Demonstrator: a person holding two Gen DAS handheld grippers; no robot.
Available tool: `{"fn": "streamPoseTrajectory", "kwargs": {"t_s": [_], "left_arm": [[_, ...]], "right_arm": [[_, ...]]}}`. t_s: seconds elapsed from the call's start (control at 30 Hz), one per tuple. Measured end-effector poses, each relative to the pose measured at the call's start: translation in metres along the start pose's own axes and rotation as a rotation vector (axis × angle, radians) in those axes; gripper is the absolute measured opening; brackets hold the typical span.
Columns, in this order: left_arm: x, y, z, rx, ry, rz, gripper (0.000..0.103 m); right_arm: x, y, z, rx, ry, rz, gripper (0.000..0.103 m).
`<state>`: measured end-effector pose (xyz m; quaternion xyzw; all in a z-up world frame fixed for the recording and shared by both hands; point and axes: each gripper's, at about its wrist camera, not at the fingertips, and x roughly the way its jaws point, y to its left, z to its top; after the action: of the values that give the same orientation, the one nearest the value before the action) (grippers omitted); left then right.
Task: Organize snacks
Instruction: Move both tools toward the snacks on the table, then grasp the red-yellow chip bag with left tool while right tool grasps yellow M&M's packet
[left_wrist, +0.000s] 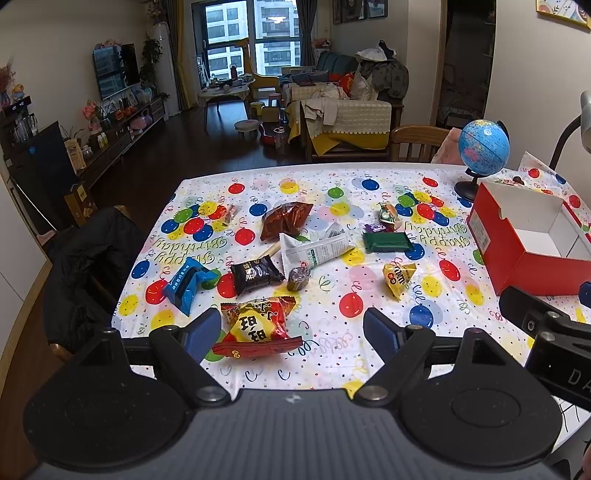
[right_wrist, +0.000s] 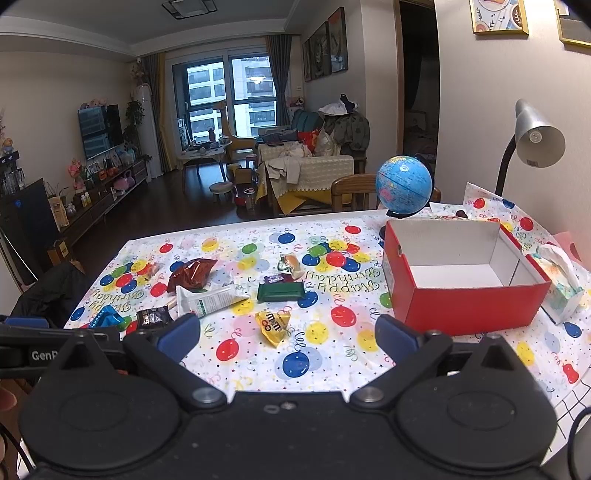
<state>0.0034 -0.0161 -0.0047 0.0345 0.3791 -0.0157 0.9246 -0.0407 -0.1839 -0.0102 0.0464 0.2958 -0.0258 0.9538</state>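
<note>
Several snacks lie loose on the balloon tablecloth. A red and yellow packet lies between the fingers of my left gripper, which is open above the near edge. Further off lie a blue packet, a black packet, a white pouch, a green bar and a yellow M&M's bag. My right gripper is open and empty, with the M&M's bag just beyond it. An open, empty red box stands at the right.
A blue globe and a desk lamp stand behind the box. A tissue pack lies to its right. A wooden chair stands at the far edge, and a chair with a black jacket at the left.
</note>
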Motion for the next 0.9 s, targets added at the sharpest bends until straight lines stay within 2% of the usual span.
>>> {"fn": "streamPoseTrajectory", "kwargs": {"t_s": [0.13, 0.37, 0.67, 0.9], "left_arm": [[0.001, 0.000, 0.002, -0.002, 0.004, -0.002, 0.084], [0.022, 0.014, 0.014, -0.049, 0.065, -0.003, 0.084], [0.074, 0.039, 0.000, -0.126, 0.107, 0.069, 0.084], [0.121, 0.056, 0.000, -0.182, 0.160, 0.116, 0.084]], "right_arm": [[0.000, 0.001, 0.000, 0.000, 0.001, 0.000, 0.101], [0.018, -0.005, 0.004, -0.012, 0.042, 0.026, 0.099], [0.069, 0.005, -0.005, -0.079, 0.097, 0.047, 0.096], [0.138, 0.003, -0.007, -0.128, 0.156, 0.074, 0.090]]}}
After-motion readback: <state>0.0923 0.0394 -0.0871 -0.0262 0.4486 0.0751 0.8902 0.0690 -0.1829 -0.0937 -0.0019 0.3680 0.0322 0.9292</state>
